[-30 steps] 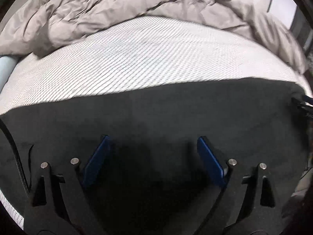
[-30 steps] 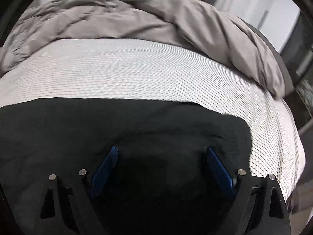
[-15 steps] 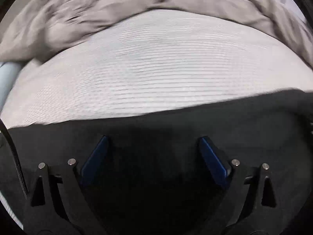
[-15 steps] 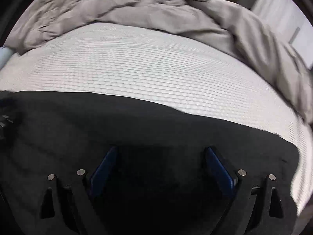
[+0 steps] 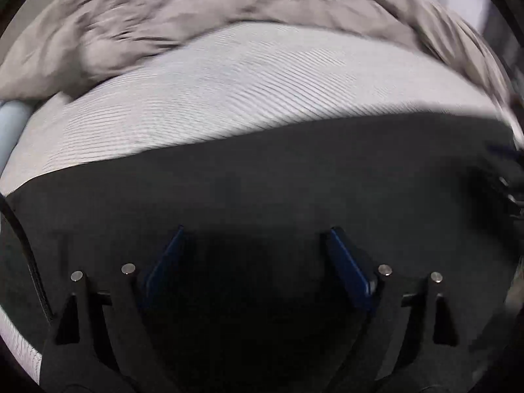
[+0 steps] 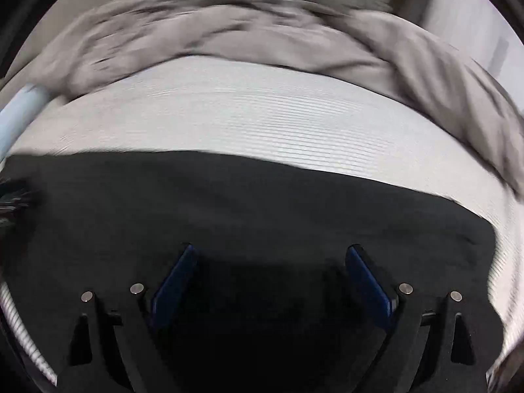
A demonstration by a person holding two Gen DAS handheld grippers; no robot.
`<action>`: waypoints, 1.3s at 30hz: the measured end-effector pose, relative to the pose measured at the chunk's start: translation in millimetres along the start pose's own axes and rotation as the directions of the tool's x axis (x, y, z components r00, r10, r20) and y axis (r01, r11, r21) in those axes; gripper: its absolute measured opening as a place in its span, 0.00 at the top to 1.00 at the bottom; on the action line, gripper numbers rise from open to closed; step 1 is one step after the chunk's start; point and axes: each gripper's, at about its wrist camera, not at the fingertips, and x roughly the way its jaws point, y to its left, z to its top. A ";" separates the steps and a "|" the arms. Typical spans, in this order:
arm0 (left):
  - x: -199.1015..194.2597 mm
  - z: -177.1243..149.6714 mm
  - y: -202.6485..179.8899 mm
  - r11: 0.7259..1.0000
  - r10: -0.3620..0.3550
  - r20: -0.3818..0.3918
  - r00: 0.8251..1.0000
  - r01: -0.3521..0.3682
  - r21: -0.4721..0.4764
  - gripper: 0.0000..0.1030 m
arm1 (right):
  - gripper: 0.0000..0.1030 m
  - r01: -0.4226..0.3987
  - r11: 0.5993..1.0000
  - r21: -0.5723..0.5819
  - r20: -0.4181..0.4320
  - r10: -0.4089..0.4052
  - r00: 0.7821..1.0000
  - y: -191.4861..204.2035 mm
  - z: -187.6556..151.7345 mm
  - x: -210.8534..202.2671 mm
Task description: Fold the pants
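Two hand-held grippers hang low over a pair of black pants (image 5: 262, 170) spread flat on a bed's white ribbed sheet (image 5: 229, 91). The left gripper (image 5: 255, 239) points forward across the pants toward the sheet, its blue-padded fingers (image 5: 163, 268) set wide apart with only dark cloth showing between them, nothing clamped. The right gripper (image 6: 271, 255) takes the same pose farther along the pants, jaws spread wide and empty, its blue pads (image 6: 366, 281) just above the fabric; whether the tips touch the cloth is hard to tell, since the pants beneath them sit in shadow. In the right wrist view the pants (image 6: 262, 203) end in a rounded corner to the right of that gripper, with sheet (image 6: 262, 114) beyond. A rumpled grey duvet (image 5: 163, 19) is heaped on the sheet's far side from the pants, blurred in both views, and a pale blue tube-shaped object (image 5: 9, 121) lies at the sheet's left edge.
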 end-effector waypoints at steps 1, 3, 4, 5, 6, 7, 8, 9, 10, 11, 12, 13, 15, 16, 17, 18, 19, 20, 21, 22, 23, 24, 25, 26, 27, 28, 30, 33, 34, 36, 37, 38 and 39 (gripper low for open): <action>2.9 -5.3 -11.6 0.999 0.027 -0.008 1.000 -0.026 0.038 0.15 | 0.09 -0.041 0.998 -0.056 -0.021 0.040 0.999 20.8 -0.2 5.6; 0.2 -11.1 -19.0 0.998 0.049 0.009 0.999 -0.049 0.051 0.14 | 0.09 -0.021 0.991 -0.132 -0.049 0.014 0.999 41.5 -4.6 15.4; -2.6 -13.8 -13.8 0.999 0.040 0.001 0.999 -0.040 0.035 0.14 | 0.09 0.012 0.985 -0.170 -0.051 -0.021 0.998 48.2 -8.9 20.0; -6.9 -18.3 -4.0 0.999 0.046 0.005 0.999 -0.046 0.016 0.13 | 0.09 0.010 0.986 -0.168 -0.046 -0.018 0.999 46.4 -10.8 19.8; -11.0 -23.7 6.0 0.998 0.064 0.011 0.998 -0.064 0.003 0.11 | 0.09 0.009 0.989 -0.147 -0.049 -0.016 0.999 39.5 -12.5 18.1; -17.0 -32.8 17.8 0.996 0.083 0.017 0.996 -0.083 -0.017 0.10 | 0.09 0.027 0.991 -0.129 -0.050 -0.034 0.998 30.6 -14.5 16.7; -21.0 -39.7 28.1 0.997 0.079 0.022 0.997 -0.078 -0.029 0.09 | 0.09 0.066 0.992 -0.111 -0.047 -0.071 0.996 18.4 -17.4 13.7; -28.1 -50.1 34.7 0.997 0.064 0.028 0.998 -0.063 -0.034 0.09 | 0.08 0.093 0.991 -0.093 -0.046 -0.098 0.994 8.9 -21.4 11.4; -32.7 -56.4 40.5 0.997 0.074 0.032 0.997 -0.073 -0.032 0.09 | 0.08 0.115 0.991 -0.067 -0.047 -0.119 0.992 -1.4 -26.5 8.8; -38.3 -64.0 45.7 0.993 0.119 0.038 0.992 -0.118 -0.032 0.09 | 0.08 0.143 0.989 -0.041 -0.048 -0.144 0.988 -11.1 -32.6 5.4; -42.5 -70.2 49.8 0.987 0.159 0.038 0.987 -0.158 -0.026 0.08 | 0.08 0.171 0.985 -0.022 -0.046 -0.172 0.984 -19.3 -38.4 1.3; -47.3 -75.5 53.2 0.983 0.182 0.040 0.983 -0.181 -0.015 0.08 | 0.08 0.198 0.980 -0.001 -0.043 -0.198 0.979 -28.4 -45.0 -4.4; -57.6 -82.5 63.3 0.978 0.207 0.050 0.977 -0.207 -0.007 0.08 | 0.08 0.251 0.968 0.011 -0.043 -0.251 0.967 -37.3 -51.9 -11.0; -62.6 -85.9 68.8 0.978 0.207 0.052 0.977 -0.207 -0.007 0.08 | 0.08 0.256 0.966 0.018 -0.039 -0.255 0.966 -40.3 -53.6 -13.2; -69.3 -90.6 77.5 0.980 0.199 0.056 0.978 -0.198 -0.015 0.09 | 0.08 0.241 0.970 0.026 -0.033 -0.240 0.970 -39.3 -56.5 -16.4; -74.4 -92.9 86.3 0.980 0.198 0.059 0.978 -0.197 -0.030 0.10 | 0.08 0.221 0.975 0.034 -0.026 -0.220 0.975 -39.1 -57.3 -18.6; -82.3 -95.5 99.9 0.978 0.201 0.072 0.977 -0.197 -0.066 0.10 | 0.08 0.202 0.979 0.039 -0.022 -0.201 0.979 -38.8 -58.7 -21.5; -87.8 -95.8 113.0 0.976 0.204 0.087 0.975 -0.196 -0.099 0.10 | 0.08 0.175 0.983 0.050 -0.013 -0.175 0.985 -40.1 -59.5 -25.0; -94.6 -96.7 126.2 0.970 0.213 0.108 0.971 -0.197 -0.139 0.10 | 0.08 0.145 0.987 0.063 0.001 -0.145 0.989 -41.5 -59.6 -29.1; -101.6 -97.6 139.3 0.963 0.223 0.132 0.966 -0.197 -0.182 0.10 | 0.08 0.120 0.990 0.074 0.015 -0.121 0.992 -39.6 -59.1 -33.6; -106.8 -99.0 152.3 0.954 0.237 0.146 0.961 -0.201 -0.223 0.10 | 0.08 0.101 0.992 0.081 0.026 -0.104 0.994 -37.4 -59.3 -38.2; -108.3 -99.2 165.8 0.945 0.248 0.151 0.957 -0.205 -0.255 0.10 | 0.08 0.081 0.993 0.084 0.037 -0.084 0.996 -34.1 -58.7 -41.8; -109.4 -100.0 177.1 0.934 0.262 0.149 0.953 -0.212 -0.287 0.11 | 0.08 0.068 0.994 0.083 0.042 -0.072 0.997 -36.1 -56.1 -42.5; -106.8 -99.4 188.3 0.923 0.274 0.138 0.952 -0.221 -0.314 0.11 | 0.08 0.058 0.996 0.074 0.042 -0.061 0.997 -32.5 -54.4 -41.7; -99.9 -96.7 200.8 0.913 0.284 0.118 0.951 -0.231 -0.337 0.13 | 0.08 0.055 0.997 0.059 0.038 -0.057 0.998 -30.3 -50.5 -37.2; -91.4 -97.0 214.0 0.893 0.306 0.080 0.949 -0.257 -0.370 0.20 | 0.08 0.054 0.998 0.040 0.033 -0.056 0.998 -25.4 -50.6 -35.3; -77.1 -96.7 233.0 0.870 0.317 0.025 0.948 -0.280 -0.406 0.33 | 0.08 0.060 0.998 0.001 0.022 -0.060 0.998 -16.6 -50.9 -29.9; -64.7 -97.9 247.5 0.873 0.302 0.004 0.953 -0.275 -0.402 0.42 | 0.08 0.069 0.997 -0.023 0.014 -0.069 0.998 -12.7 -53.1 -25.7; -65.4 -99.5 250.1 0.869 0.317 0.005 0.948 -0.289 -0.401 0.48 | 0.08 0.072 0.997 -0.028 0.013 -0.072 0.997 -12.2 -54.0 -26.2; -70.7 -107.2 254.3 0.855 0.341 0.006 0.940 -0.308 -0.418 0.58 | 0.08 0.104 0.994 -0.028 0.008 -0.103 0.995 -19.0 -55.1 -25.6; -74.2 -110.9 254.7 0.851 0.349 0.008 0.937 -0.314 -0.422 0.59 | 0.08 0.130 0.991 -0.020 0.007 -0.130 0.991 -22.9 -57.3 -26.5; -79.2 -116.4 251.9 0.849 0.355 0.007 0.935 -0.319 -0.421 0.59 | 0.08 0.146 0.989 -0.009 0.006 -0.146 0.989 -26.3 -60.7 -29.0; -84.2 -119.9 249.2 0.847 0.358 0.005 0.934 -0.323 -0.422 0.59 | 0.08 0.156 0.988 0.006 0.003 -0.156 0.988 -32.5 -63.3 -30.0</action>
